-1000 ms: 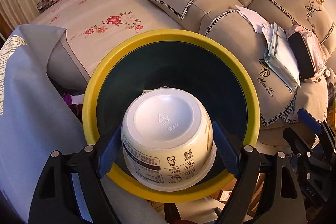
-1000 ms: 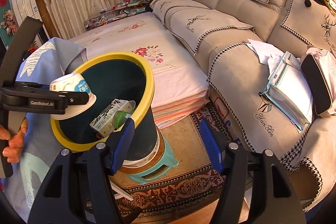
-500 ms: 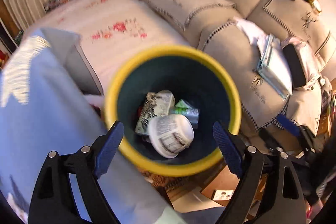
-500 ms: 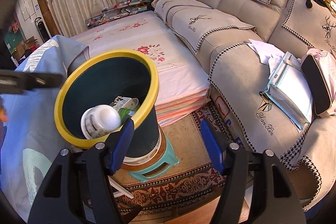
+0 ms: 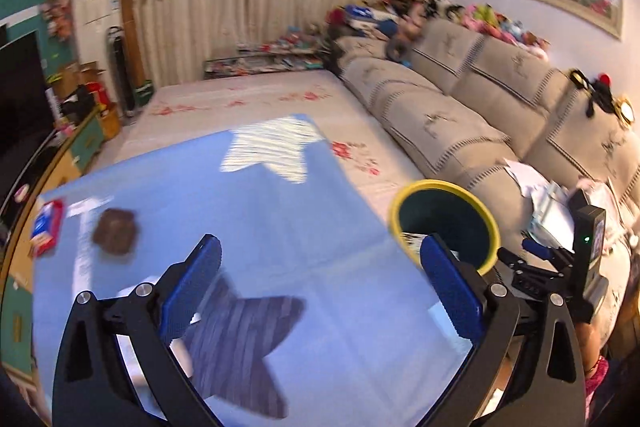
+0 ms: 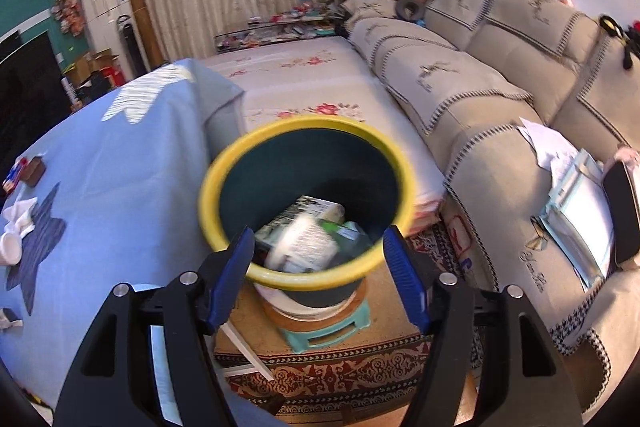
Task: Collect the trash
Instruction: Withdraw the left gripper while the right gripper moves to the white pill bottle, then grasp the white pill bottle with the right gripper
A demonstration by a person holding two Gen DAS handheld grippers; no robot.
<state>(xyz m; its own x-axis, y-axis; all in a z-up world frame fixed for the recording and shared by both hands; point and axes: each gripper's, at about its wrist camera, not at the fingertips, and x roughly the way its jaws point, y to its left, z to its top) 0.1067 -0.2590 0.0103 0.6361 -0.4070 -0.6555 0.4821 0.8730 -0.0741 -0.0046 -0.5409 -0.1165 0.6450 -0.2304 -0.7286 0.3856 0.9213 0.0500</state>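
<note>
The left gripper [image 5: 320, 287] is wide open and holds nothing. A second ago it held a white cup upside down over the bin. Now the cup [image 6: 308, 241] lies inside the bin [image 6: 308, 125] on top of the other trash, next to a printed carton [image 6: 304, 211]. It looks blurry, so its label cannot be read.

The left gripper has moved away from the bin. It now hangs over the blue cloth [image 5: 280, 227] on the table, above a dark star shape [image 5: 244, 339] on the cloth. The bin, with its yellow rim [image 5: 444, 187], is now off to the right of this gripper, just past the table edge.

More trash waits on the cloth: a brown lump [image 5: 115, 231] and a small red and blue box [image 5: 46, 227] near the far left side.

The right gripper [image 6: 320, 275] is also wide open and empty. It has come closer to the bin and now looks right down into it. The bin stands on a little green stool [image 6: 324, 331] on the rug [image 6: 340, 367], near the sofa [image 6: 480, 99].
</note>
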